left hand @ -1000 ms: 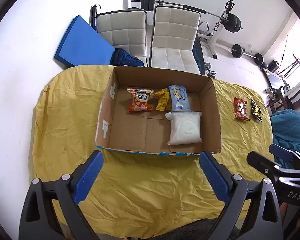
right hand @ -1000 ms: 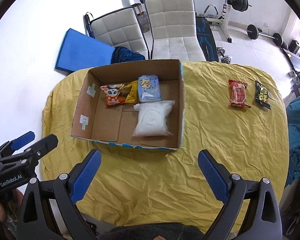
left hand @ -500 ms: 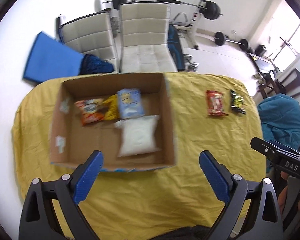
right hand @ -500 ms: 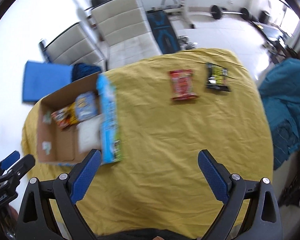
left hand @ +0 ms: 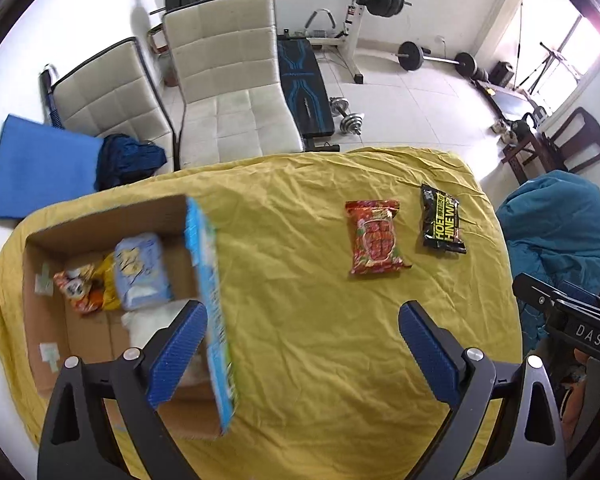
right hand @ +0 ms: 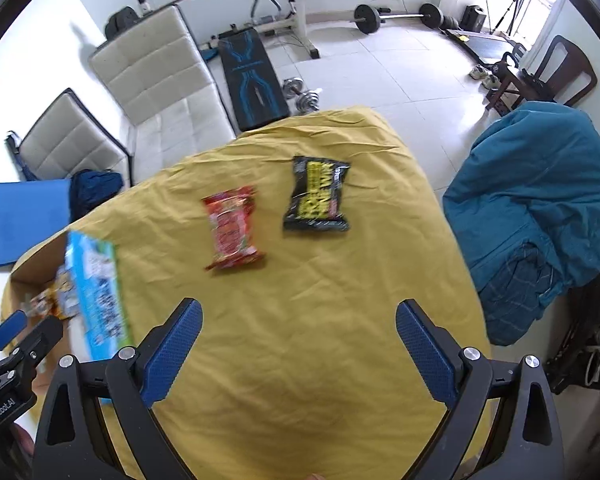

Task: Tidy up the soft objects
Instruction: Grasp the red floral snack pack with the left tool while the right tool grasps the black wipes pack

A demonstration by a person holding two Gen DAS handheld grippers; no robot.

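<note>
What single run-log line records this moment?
left tool: open | right tool: open | red packet, black packet: on yellow cloth | cardboard box: four items

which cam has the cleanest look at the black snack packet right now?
Left wrist. There the black snack packet lies flat on the yellow cloth, sharp, its yellow lettering crisp. The right wrist view shows it whole and closer, but smeared by motion blur. In both it sits beside the red packet, apart from it.
</note>
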